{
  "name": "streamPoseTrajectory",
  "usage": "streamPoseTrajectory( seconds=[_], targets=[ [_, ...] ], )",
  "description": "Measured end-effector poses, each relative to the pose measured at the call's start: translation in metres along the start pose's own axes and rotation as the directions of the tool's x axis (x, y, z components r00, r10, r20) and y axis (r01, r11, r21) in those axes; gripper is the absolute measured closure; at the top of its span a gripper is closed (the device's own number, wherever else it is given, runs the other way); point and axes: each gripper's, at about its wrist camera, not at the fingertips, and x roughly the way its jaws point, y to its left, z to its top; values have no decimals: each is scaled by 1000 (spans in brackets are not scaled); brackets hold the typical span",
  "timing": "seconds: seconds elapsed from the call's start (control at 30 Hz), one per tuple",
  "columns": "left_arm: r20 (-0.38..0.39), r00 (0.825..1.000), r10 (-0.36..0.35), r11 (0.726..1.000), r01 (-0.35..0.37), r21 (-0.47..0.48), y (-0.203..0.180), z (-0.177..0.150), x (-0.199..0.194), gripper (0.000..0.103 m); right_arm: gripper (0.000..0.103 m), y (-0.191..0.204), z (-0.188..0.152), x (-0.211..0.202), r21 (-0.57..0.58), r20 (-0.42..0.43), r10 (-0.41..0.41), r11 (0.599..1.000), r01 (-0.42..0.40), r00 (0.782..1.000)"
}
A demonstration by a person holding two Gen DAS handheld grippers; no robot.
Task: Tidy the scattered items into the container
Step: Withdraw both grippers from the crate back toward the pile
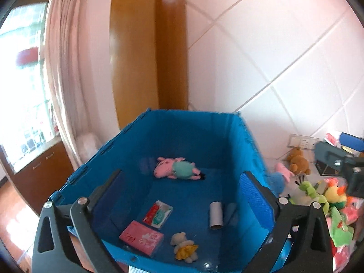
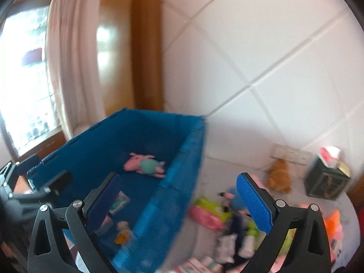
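A blue crate holds a pink pig plush, a pink tissue pack, a red-and-green pack, a cardboard tube and a small pale doll. My left gripper hangs open over the crate with nothing between its fingers. My right gripper is open and empty too, straddling the crate's right wall. Right of the crate lie a brown teddy, a green frog plush, a yellow-orange plush and pink and green packs. The right wrist view is blurred.
A dark tissue box stands at the far right by a wall socket. Behind the crate are a wooden pillar, a pale curtain and a window. The tiled wall runs close behind the toys.
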Motion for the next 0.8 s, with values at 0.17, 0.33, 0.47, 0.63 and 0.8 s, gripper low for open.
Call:
streamPoseTrajectory(
  seconds=[0.17, 0.33, 0.47, 0.63, 0.8],
  targets=[
    [36, 988, -149, 988, 150, -31, -43, -12, -25, 1, 1, -96, -47, -71, 102, 45, -162, 982, 157, 986],
    [27, 961, -275, 961, 275, -5, -108, -21, -25, 1, 1, -188, -98, -124, 208, 10, -323, 926, 314, 946],
    [-24, 951, -307, 951, 307, 27, -171, -36, -16, 1, 0, -252, -132, -166, 271, 50, -390, 891, 364, 919],
    [-117, 946, -301, 952, 305, 18, -248, -68, -1, 1, 0, -332, -175, -186, 357, 5, -384, 863, 357, 923],
    [-223, 932, -284, 954, 298, 31, -302, -113, 14, 1, 0, -399, -230, -169, 391, -140, -330, 848, 358, 934]
  ],
)
